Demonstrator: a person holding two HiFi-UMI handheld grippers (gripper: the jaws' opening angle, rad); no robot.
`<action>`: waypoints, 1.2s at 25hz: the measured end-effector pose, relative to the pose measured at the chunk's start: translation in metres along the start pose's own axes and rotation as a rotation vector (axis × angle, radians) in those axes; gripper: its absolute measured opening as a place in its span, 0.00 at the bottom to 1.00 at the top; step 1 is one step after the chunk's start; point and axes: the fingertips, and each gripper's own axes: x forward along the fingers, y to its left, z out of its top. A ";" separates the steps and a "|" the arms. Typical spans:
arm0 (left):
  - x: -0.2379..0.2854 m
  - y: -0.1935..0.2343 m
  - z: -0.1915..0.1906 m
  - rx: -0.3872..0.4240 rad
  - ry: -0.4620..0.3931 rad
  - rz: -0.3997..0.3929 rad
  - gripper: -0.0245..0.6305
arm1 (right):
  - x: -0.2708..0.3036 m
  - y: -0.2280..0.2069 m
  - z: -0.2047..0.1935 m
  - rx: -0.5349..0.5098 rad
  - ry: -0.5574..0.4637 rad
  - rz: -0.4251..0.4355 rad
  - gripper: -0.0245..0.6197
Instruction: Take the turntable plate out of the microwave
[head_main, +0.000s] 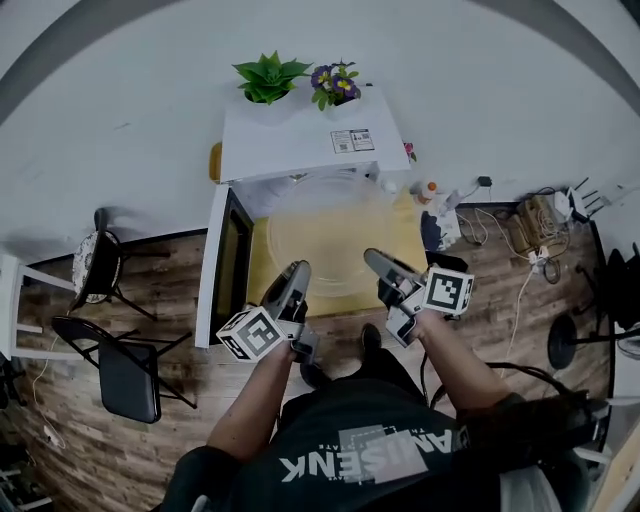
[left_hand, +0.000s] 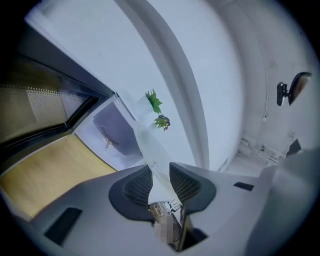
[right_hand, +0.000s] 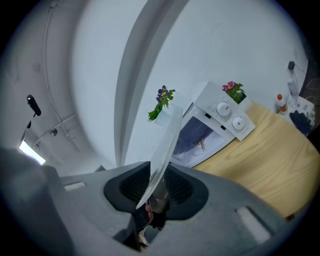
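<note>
Between the left hand-held gripper (head_main: 297, 270) and the right hand-held gripper (head_main: 372, 256) hangs the glass turntable plate (head_main: 335, 235), with both pairs of jaws clamped on its near rim. Beyond it, the open microwave (head_main: 300, 140) stands on the table (head_main: 258, 275).

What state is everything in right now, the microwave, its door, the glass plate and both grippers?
microwave: cavity without its plate, drive hub bare.
microwave door: wide open, swung to the left in the head view.
turntable plate: out of the microwave, held by its rim between both grippers.
left gripper: shut on the plate's rim.
right gripper: shut on the plate's rim.
</note>
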 end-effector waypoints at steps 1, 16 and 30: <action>0.000 -0.006 0.003 0.014 -0.004 -0.003 0.20 | 0.000 0.005 0.003 -0.008 0.006 0.009 0.18; -0.018 -0.064 0.043 0.159 -0.056 0.220 0.20 | 0.008 0.044 0.051 -0.096 0.200 0.055 0.18; -0.026 -0.091 0.053 0.201 -0.108 0.238 0.20 | 0.013 0.064 0.051 -0.101 0.248 0.130 0.18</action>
